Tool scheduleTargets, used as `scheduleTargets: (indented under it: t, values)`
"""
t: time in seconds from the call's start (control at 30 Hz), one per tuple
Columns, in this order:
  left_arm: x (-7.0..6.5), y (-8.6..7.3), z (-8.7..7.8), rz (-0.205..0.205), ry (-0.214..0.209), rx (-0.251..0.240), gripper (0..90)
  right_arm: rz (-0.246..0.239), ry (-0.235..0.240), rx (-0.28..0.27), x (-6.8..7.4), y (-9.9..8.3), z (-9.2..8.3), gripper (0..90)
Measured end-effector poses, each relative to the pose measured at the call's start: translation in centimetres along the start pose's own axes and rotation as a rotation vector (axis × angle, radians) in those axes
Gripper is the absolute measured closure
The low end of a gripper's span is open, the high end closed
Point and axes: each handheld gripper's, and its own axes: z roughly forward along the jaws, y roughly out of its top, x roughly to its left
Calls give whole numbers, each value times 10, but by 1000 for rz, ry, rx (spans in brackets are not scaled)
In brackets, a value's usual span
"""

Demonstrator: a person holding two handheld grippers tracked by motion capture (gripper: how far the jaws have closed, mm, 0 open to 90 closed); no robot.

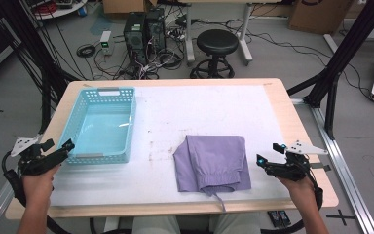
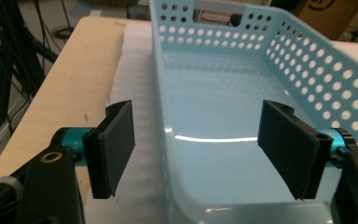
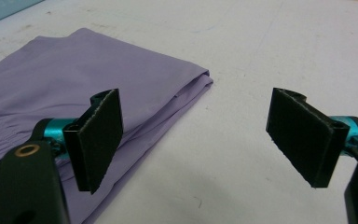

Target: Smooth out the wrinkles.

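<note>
The folded purple cloth (image 1: 213,163) lies on the white mat (image 1: 175,117), well right of the blue basket (image 1: 102,124). The right gripper (image 1: 268,157) waits just right of the cloth, jaws wide, holding nothing. The left gripper (image 1: 57,147), jaws also wide and empty, straddles the basket's near left corner.

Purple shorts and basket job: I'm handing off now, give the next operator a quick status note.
Left gripper: open, holding nothing, at the near left corner of the blue basket.
Right gripper: open, holding nothing, just right of the folded purple shorts.
Shorts lie folded on the white mat, right of the basket.
Done: folding, by the look of it.
Left: probably grasp the shorts and place them in the basket, which holds nothing.
</note>
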Motion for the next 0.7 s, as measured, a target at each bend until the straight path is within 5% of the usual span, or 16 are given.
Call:
scheduleTargets:
  t: [0.23, 0.7]
  values:
    - [7, -6, 4, -38, -3, 27, 351, -13, -2, 6, 2, 0, 1, 189]
    - [0, -1, 20, 13, -53, 106, 487, -22, -4, 11, 3, 0, 1, 189]
